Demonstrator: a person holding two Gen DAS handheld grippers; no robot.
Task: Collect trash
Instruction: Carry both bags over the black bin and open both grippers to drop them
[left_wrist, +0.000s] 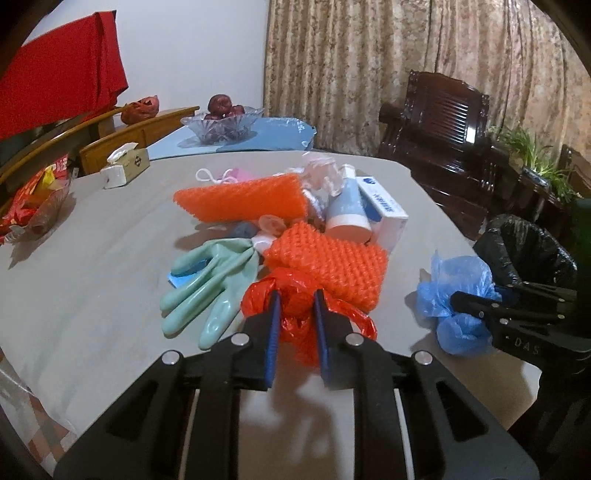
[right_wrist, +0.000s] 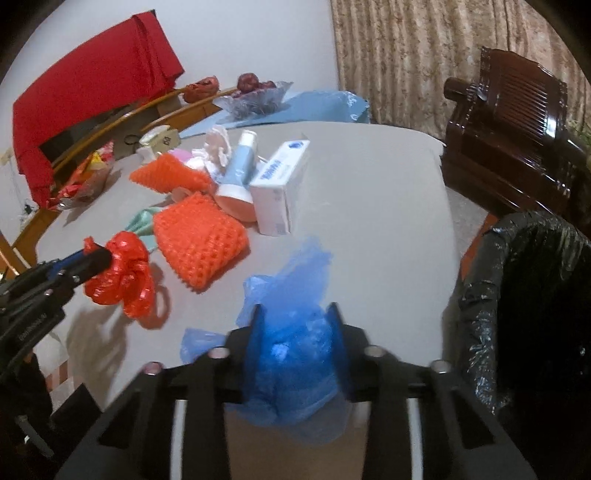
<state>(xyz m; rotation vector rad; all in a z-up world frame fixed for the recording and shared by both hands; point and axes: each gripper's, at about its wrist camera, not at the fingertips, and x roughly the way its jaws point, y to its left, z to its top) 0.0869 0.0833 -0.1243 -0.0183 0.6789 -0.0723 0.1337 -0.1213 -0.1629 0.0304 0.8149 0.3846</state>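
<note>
Left wrist view: left gripper, angled down, clamped the red bag beside the orange mesh; its loose tail could snag there. Right wrist view: right gripper pinched the blue bag near the bin; thin film might slip out.

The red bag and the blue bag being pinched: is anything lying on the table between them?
No. In the right wrist view, only bare grey table separates the red bag from the blue bag. The orange mesh sits further back.
</note>
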